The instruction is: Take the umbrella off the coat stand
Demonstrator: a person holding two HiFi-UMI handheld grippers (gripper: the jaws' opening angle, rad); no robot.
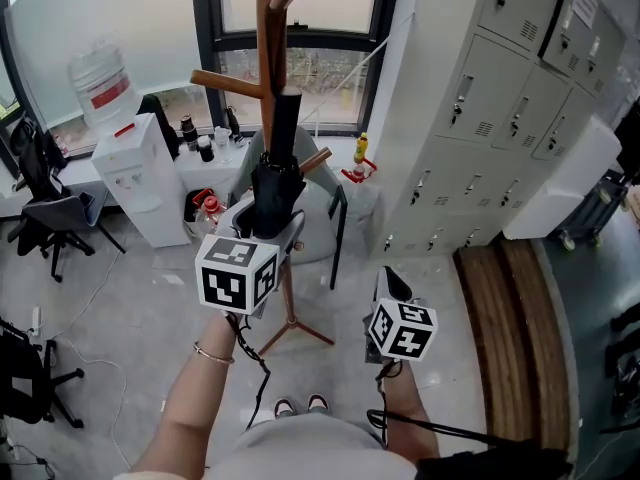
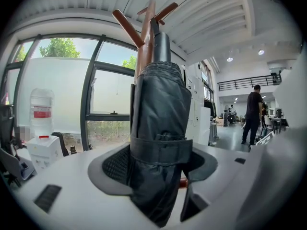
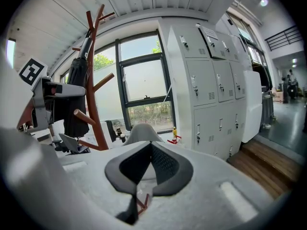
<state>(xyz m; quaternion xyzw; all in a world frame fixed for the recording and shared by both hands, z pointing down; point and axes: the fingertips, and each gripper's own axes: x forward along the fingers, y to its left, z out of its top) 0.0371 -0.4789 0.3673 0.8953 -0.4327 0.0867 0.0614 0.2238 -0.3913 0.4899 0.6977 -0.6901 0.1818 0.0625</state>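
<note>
Left gripper view: my left tongs (image 2: 160,163) grip the umbrella (image 2: 160,99) at the coat stand (image 2: 144,37); right tongs (image 3: 149,166) parted, empty. Next: lift it clear, I reckon.

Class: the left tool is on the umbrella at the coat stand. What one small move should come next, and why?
Probably lift the left tool straight up a little. Its jaws are shut on the folded umbrella, whose upper end runs up beside the coat stand pole towards the pegs, so raising it should free it. The right tool is open and empty.
</note>
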